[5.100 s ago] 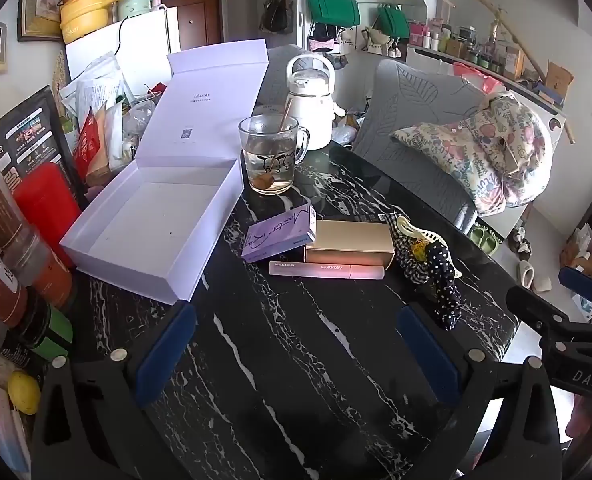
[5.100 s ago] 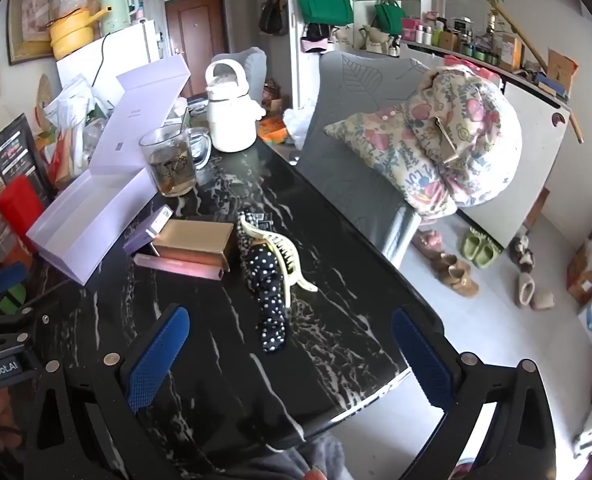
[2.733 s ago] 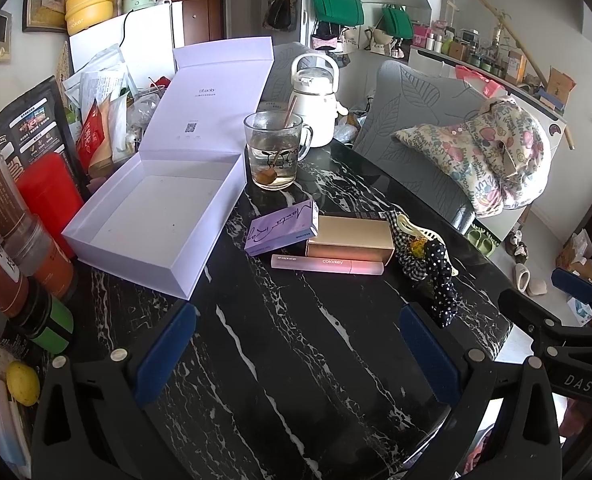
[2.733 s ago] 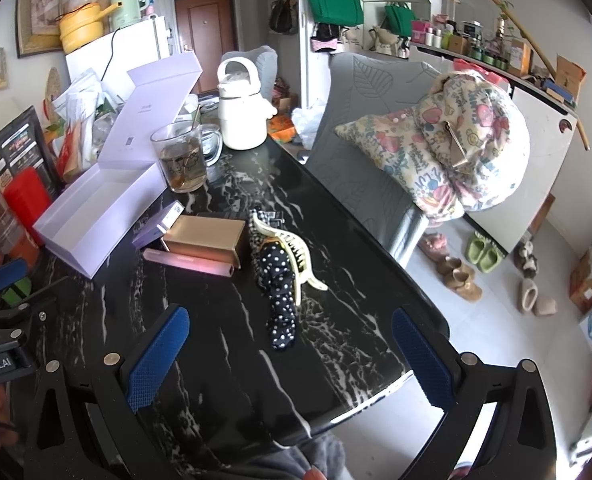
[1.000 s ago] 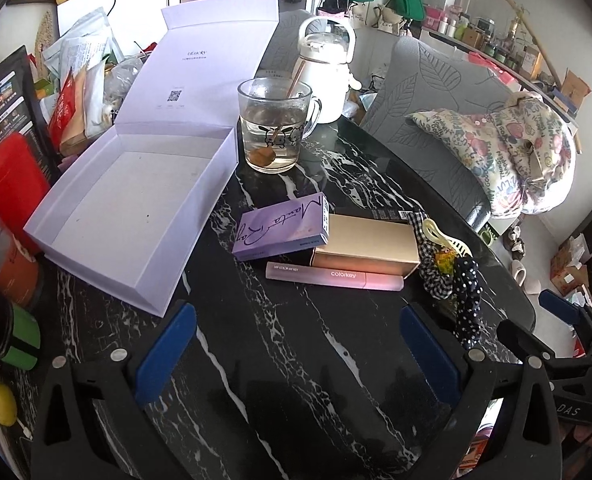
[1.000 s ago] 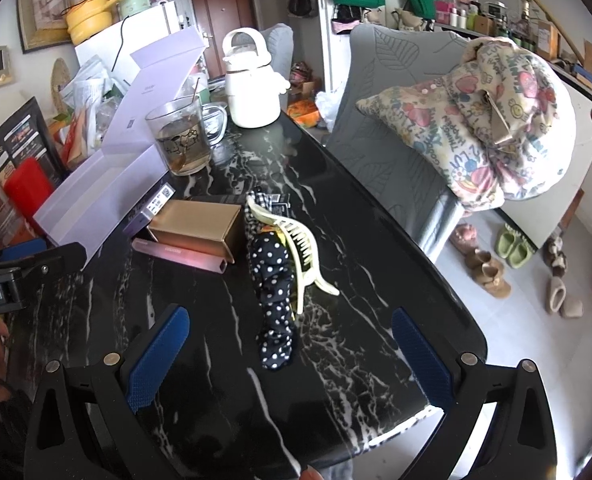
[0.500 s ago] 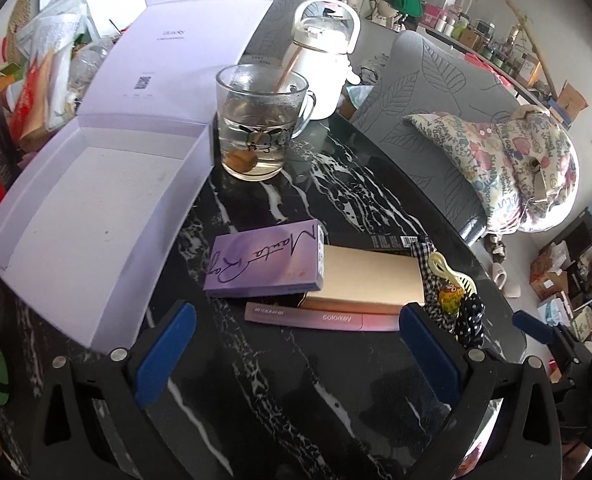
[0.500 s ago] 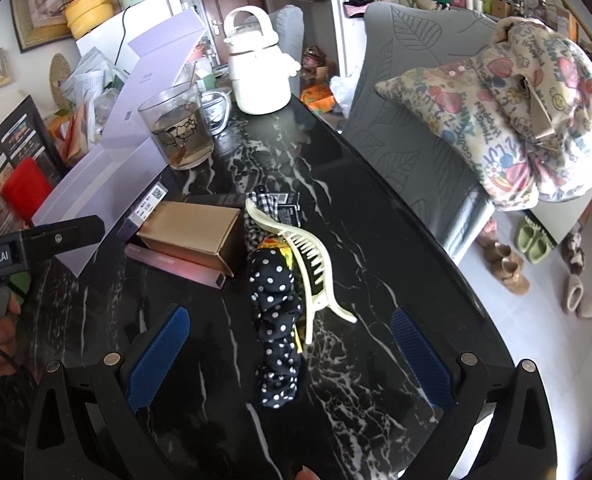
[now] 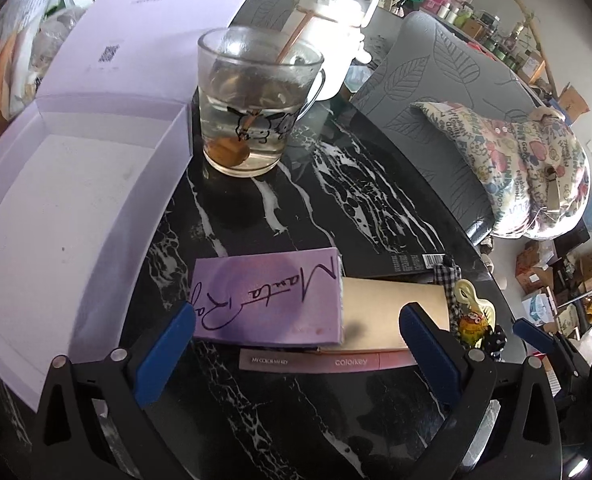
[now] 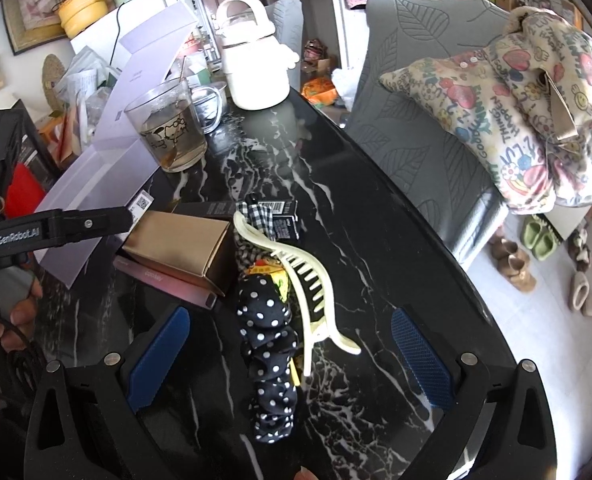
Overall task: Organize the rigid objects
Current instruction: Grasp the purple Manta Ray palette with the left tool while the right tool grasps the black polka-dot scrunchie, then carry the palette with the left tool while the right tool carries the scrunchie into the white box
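The purple box [image 9: 269, 304] lies flat at the middle of the black marble worktop [image 9: 336, 196], its right edge overlapping the tan box [image 9: 392, 320], with a long pink carton [image 9: 324, 361] touching both along their near edges. The left claw [image 9: 296, 344] is spread wide, its blue pads [image 9: 163, 354] flanking the purple and tan boxes without touching either that I can tell. At 9 o'clock from the purple box, the open lavender gift box [image 9: 75, 216] sits with its near wall just beside it. At 12 o'clock a glass mug [image 9: 255, 104] stands apart from it across bare marble, a white kettle [image 9: 336, 32] behind.

From the right wrist view, a cream hair claw clip [image 10: 300, 276] and a black polka-dot scrunchie [image 10: 269, 344] lie against the tan box's right end. The right claw [image 10: 291, 356] is also spread, straddling the scrunchie with nothing pinched. Toward 3 o'clock, bare marble runs to the worktop's curved edge, with a grey chair [image 10: 416, 128] beyond it.
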Demonstrator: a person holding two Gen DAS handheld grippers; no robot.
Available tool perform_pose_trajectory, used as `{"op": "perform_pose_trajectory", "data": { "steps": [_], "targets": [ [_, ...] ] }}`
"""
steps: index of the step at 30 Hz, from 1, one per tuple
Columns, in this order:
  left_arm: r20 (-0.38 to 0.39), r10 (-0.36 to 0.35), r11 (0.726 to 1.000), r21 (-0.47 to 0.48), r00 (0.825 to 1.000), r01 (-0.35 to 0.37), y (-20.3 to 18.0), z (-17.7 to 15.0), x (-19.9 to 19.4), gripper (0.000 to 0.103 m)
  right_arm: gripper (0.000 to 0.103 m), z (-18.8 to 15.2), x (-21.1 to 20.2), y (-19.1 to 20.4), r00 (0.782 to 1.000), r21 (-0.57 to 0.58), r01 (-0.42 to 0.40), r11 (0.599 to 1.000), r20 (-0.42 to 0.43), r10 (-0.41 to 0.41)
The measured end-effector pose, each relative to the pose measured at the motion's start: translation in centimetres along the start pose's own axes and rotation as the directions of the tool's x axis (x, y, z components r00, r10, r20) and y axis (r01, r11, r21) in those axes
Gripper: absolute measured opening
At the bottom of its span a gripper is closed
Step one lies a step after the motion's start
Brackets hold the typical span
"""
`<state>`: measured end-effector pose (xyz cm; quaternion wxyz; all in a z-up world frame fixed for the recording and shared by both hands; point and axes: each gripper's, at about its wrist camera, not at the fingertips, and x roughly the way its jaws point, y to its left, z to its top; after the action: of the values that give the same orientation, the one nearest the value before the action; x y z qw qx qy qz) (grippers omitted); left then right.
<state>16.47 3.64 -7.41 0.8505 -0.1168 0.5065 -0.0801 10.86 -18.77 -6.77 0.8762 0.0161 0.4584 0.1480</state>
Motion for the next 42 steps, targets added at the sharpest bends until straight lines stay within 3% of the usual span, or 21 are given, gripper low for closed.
{"op": "perform_pose_trajectory", "data": {
  "steps": [10,14,18,20,22,25,28,34,42],
  "targets": [
    [-0.071,-0.028,1.000,0.012,0.997,0.029,0.9,0.5,2.5,0.103,0.103,0.0,1.0,0.1,1.000,0.001,-0.001,1.000,-0.025,0.001],
    [-0.083,-0.107,0.994,-0.035,0.991,0.104,1.7,0.7,3.0,0.103,0.101,-0.2,1.2,-0.1,0.999,0.018,-0.015,1.000,-0.037,0.016],
    [-0.075,-0.103,0.994,-0.028,0.992,0.101,1.7,1.0,3.2,0.103,0.091,-0.5,1.4,-0.3,0.998,0.030,-0.037,0.999,-0.050,0.038],
    [-0.057,-0.112,0.994,-0.027,0.992,0.111,1.6,1.0,3.2,0.096,0.084,-0.6,1.4,-0.3,0.998,0.036,-0.034,0.999,-0.058,0.036],
    [-0.047,-0.137,0.990,-0.043,0.989,0.135,1.6,0.9,3.1,0.092,0.073,-0.8,1.4,-0.4,0.998,0.040,-0.025,0.999,-0.060,0.027],
    [-0.029,-0.111,0.994,-0.011,0.993,0.111,1.0,0.8,3.0,0.092,0.052,-1.1,1.2,-0.7,0.998,0.039,-0.001,0.999,-0.060,0.003],
    [-0.017,-0.090,0.996,0.027,0.996,0.091,0.2,0.6,2.8,0.092,0.039,-1.3,0.9,-1.0,0.998,0.039,0.000,0.999,-0.057,0.002],
    [-0.016,-0.083,0.996,0.035,0.996,0.083,-0.4,0.2,2.3,0.091,0.023,-1.6,-0.2,-1.1,1.000,0.027,-0.005,1.000,-0.027,0.006],
    [0.016,-0.073,0.997,0.040,0.997,0.072,-0.9,-0.9,-0.1,0.091,0.018,-2.2,-1.2,-0.8,0.999,0.014,-0.037,0.999,-0.007,0.038]
  ]
}}
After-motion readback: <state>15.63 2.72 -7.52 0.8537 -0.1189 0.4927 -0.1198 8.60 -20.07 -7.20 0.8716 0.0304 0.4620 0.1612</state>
